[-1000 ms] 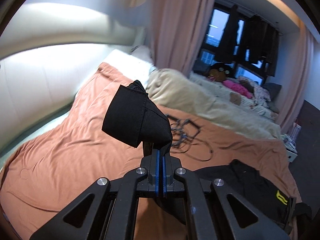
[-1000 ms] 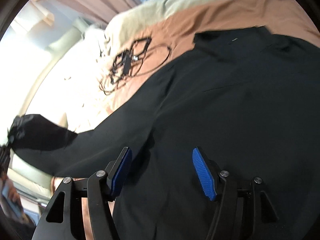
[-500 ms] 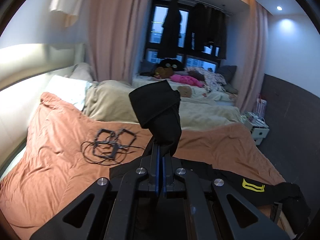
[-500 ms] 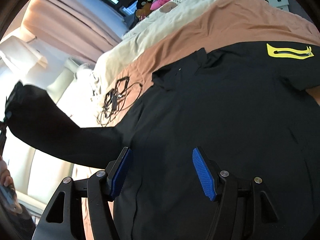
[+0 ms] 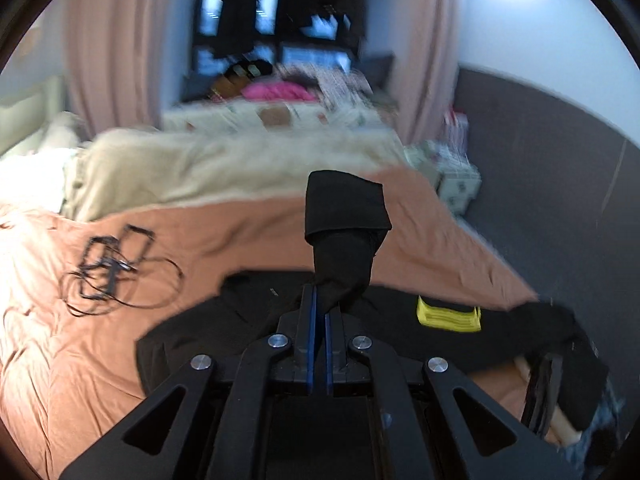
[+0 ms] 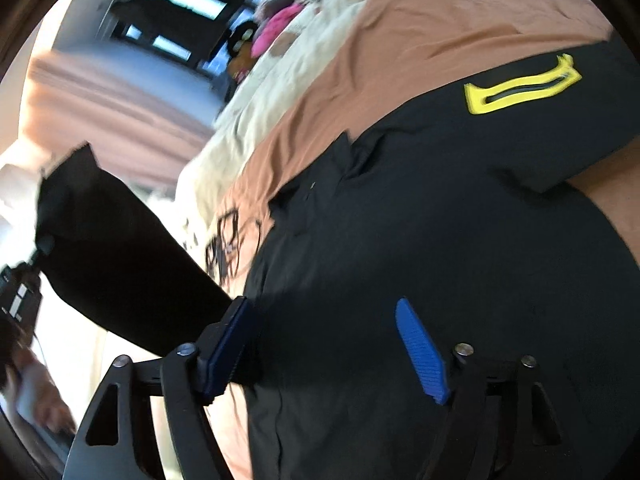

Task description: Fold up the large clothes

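A large black shirt (image 6: 420,208) with a yellow patch (image 6: 520,88) lies spread on the orange bedsheet (image 6: 420,40). My left gripper (image 5: 319,300) is shut on the cuff of its black sleeve (image 5: 344,224) and holds it lifted above the shirt body (image 5: 248,312). The raised sleeve (image 6: 116,240) also shows at the left of the right wrist view. My right gripper (image 6: 320,344) is open and hovers just over the shirt's body, holding nothing.
A tangle of black cables (image 5: 112,272) lies on the sheet left of the shirt. A beige duvet (image 5: 224,168) lies behind it. A white nightstand (image 5: 456,176) and a dark wall (image 5: 560,200) stand at the right. Pink curtains (image 5: 116,48) hang at the back.
My left gripper has swung to the right with the sleeve, bringing it over the shirt body. My right gripper has stayed open and shifted along the shirt toward the yellow patch.
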The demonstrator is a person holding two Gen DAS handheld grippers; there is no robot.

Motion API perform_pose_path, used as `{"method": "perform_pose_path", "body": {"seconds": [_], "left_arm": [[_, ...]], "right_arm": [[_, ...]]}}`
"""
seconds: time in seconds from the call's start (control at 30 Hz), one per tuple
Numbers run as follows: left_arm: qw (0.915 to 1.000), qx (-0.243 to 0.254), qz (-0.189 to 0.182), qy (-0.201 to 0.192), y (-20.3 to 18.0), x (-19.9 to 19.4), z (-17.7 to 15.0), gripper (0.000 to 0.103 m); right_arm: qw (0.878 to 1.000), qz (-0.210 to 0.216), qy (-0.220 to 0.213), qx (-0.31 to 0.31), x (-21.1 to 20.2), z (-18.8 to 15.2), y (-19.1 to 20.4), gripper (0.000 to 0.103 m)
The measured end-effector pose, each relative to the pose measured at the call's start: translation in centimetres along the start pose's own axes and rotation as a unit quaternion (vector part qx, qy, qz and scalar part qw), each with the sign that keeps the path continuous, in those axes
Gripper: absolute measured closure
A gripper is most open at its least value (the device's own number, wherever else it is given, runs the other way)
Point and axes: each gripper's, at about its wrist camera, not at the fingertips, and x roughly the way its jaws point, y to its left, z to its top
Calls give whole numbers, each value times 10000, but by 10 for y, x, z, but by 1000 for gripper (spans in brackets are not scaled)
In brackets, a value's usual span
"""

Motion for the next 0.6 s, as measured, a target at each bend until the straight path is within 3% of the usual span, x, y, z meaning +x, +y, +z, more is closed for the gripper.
{"method": "perform_pose_path", "body": {"seconds": [0.07, 0.1, 0.17, 0.2, 0.23, 0.3, 0.43, 0.6], "left_arm": [[9978, 194, -282, 569, -22, 29, -13, 91], [9957, 221, -450, 784, -30, 39, -20, 83], [9890, 215, -855, 1185, -40, 60, -40, 58], [9879, 217, -911, 1239, -43, 63, -49, 37], [9872, 214, -954, 1258, -44, 65, -59, 27], [9846, 145, -1082, 1367, -43, 66, -73, 17], [9856, 53, -888, 1439, -25, 61, -92, 17], [9917, -38, -180, 1270, 29, 50, -101, 17]], "right_arm": [[9997, -58, -101, 201, -7, 7, -14, 20], [9995, -69, -139, 283, -11, 10, -20, 19], [9984, -86, -228, 505, -17, 16, -33, 19], [9979, -105, -268, 572, -20, 18, -37, 19], [9975, -138, -315, 618, -23, 20, -42, 19], [9964, -214, -395, 713, -27, 25, -50, 19], [9947, -308, -409, 893, -25, 27, -60, 19], [9945, -480, -388, 846, -18, 30, -69, 19]]}}
